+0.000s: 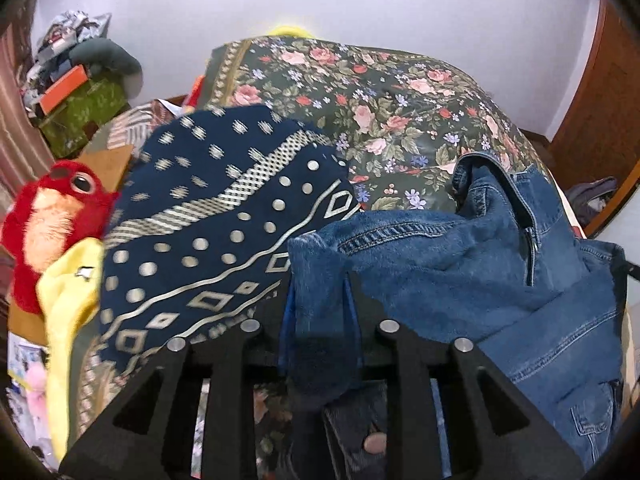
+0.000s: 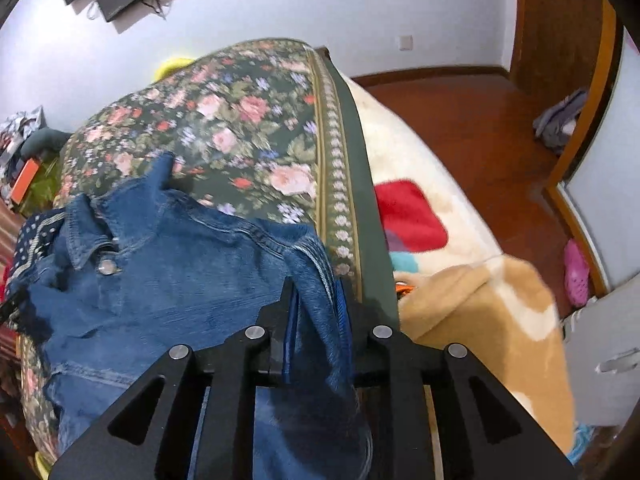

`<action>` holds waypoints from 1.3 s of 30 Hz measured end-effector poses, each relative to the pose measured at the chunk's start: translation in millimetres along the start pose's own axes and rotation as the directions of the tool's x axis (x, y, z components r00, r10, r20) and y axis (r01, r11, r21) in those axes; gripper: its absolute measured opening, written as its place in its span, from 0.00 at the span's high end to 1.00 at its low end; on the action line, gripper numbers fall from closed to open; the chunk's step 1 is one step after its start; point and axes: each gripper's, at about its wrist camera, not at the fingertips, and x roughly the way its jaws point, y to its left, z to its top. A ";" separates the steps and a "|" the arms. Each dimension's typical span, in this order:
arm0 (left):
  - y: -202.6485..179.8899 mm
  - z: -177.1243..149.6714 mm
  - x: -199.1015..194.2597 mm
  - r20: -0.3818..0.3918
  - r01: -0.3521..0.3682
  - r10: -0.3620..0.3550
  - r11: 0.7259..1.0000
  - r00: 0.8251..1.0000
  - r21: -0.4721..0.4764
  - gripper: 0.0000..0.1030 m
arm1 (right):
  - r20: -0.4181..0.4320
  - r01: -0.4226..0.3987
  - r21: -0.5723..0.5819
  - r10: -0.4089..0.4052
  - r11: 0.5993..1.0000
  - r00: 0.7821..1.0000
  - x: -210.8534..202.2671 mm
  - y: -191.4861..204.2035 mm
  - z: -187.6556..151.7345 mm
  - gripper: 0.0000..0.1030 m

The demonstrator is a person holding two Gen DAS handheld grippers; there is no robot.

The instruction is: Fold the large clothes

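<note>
On the bed, above the floral bedspread (image 1: 400, 112): one denim jacket (image 1: 460, 248), blue, fleece-lined, collar and zip uppermost, bunched and partly lifted.

Holds. Left claw (image 1: 320, 292): pressed together on a jacket edge, lining fabric draped over the fingers toward 6 o'clock. Right claw (image 2: 316, 300): likewise pinching a doubled fold of denim, cloth hanging down between the linkage bars.

Step in hand, by judgement: spreading the garment flat before the first fold. Advice: keep both pinches firm, draw the claws apart until the held edge runs taut, then lay the jacket down at 12 o'clock on bare bedspread, clear of the neighbouring cloth; denim this thick is likely to sag and twist if one side is lowered first.

Left wrist view only: navy patterned cloth (image 1: 208, 216) touching the jacket at 9 o'clock; red plush toy (image 1: 52, 216) and yellow garment (image 1: 68, 288) beyond it; zip of the jacket.

Right wrist view only: jacket snap button (image 2: 106, 267); bedspread border at 1 o'clock; cream blanket with red patch (image 2: 412, 216); tan blanket (image 2: 492, 320) at 3 o'clock; wooden floor (image 2: 480, 128); pink shoe (image 2: 576, 272).
</note>
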 end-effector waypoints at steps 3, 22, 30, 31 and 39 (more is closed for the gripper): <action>-2.0 -1.1 -24.2 0.020 0.012 -0.012 1.000 1.000 0.009 0.71 | 0.048 -0.025 -0.025 0.026 0.999 0.999 -29.8 10.0 -0.5 0.74; -38.5 -91.2 -194.8 0.156 0.131 -0.163 0.972 0.974 0.196 0.07 | 0.222 -0.057 -0.285 0.124 0.957 0.967 -193.0 84.9 -82.2 0.21; -29.0 -164.9 -179.2 0.024 0.142 -0.148 0.975 0.989 0.173 0.07 | 0.086 -0.037 -0.297 0.065 0.954 0.994 -173.7 75.7 -145.4 0.21; -22.4 -175.2 -171.6 -0.011 0.158 -0.158 0.978 0.987 0.138 0.07 | 0.078 -0.025 -0.299 0.050 0.954 0.996 -173.1 74.7 -152.2 0.21; 35.5 -244.6 -123.7 -0.214 0.202 -0.251 0.953 0.944 -0.226 0.07 | -0.064 -0.046 -0.197 0.034 0.979 0.997 -144.6 45.2 -199.7 0.21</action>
